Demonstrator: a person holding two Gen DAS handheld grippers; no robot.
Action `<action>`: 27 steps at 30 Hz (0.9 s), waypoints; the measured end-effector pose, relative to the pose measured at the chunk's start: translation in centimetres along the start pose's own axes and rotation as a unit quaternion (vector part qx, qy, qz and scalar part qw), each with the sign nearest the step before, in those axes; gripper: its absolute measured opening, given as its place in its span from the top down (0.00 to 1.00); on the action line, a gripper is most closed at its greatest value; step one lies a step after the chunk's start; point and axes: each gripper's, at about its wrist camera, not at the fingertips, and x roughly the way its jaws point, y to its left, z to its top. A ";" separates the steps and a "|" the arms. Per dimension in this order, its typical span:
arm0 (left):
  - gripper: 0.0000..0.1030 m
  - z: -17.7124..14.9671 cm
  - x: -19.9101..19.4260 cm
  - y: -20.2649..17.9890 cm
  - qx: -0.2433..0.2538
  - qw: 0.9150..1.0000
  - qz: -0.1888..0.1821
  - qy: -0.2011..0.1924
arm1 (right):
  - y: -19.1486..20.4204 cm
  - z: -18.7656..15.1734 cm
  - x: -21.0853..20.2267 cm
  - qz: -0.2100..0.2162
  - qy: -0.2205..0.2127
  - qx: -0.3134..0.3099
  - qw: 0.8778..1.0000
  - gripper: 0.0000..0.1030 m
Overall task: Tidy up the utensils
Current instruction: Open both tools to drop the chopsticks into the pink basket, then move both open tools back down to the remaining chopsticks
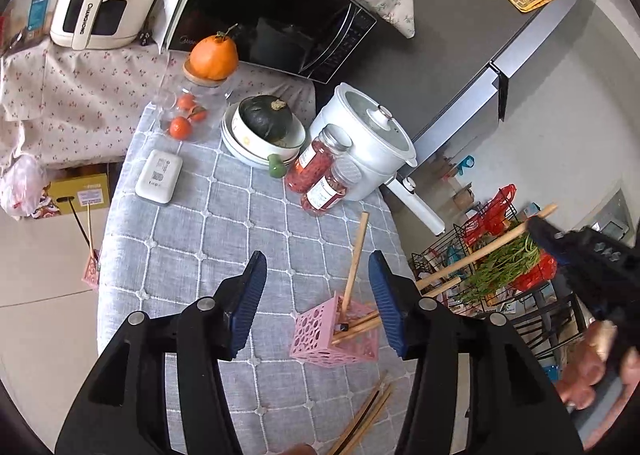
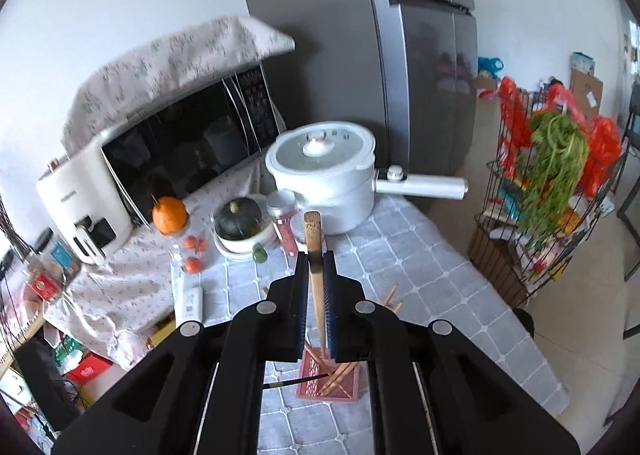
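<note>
A pink perforated holder [image 1: 334, 335] stands on the grey checked tablecloth [image 1: 200, 247], with several wooden chopsticks [image 1: 354, 263] in it. My left gripper [image 1: 318, 287] is open, its blue pads on either side of the holder, just above it. Loose chopsticks [image 1: 364, 419] lie on the cloth near the front edge. My right gripper [image 2: 316, 275] is shut on a wooden chopstick [image 2: 314, 243], held upright with its lower end in the holder [image 2: 328, 379]. The right gripper also shows in the left wrist view [image 1: 540, 229], holding that stick [image 1: 480, 255].
At the back of the table stand a white electric pot [image 1: 364, 143], two red-filled jars [image 1: 316, 167], a bowl with a green squash [image 1: 264, 123], a glass jar with an orange fruit [image 1: 212, 59], and a white box [image 1: 159, 175]. A wire rack with greens [image 2: 548, 183] stands right of the table.
</note>
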 end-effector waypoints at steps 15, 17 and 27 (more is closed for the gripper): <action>0.38 -0.8 -2.5 -1.0 0.022 0.999 0.004 -0.027 | -2.3 -4.7 -4.8 0.051 -0.018 0.053 0.997 0.31; 0.35 -1.2 -2.9 -1.5 0.030 0.999 0.008 -0.032 | -4.2 -6.1 -5.5 0.052 -0.017 0.076 0.996 0.30; 0.23 -6.4 -0.9 -7.6 0.166 0.985 0.018 0.035 | -17.0 -16.4 -5.5 0.029 0.052 0.223 0.973 0.17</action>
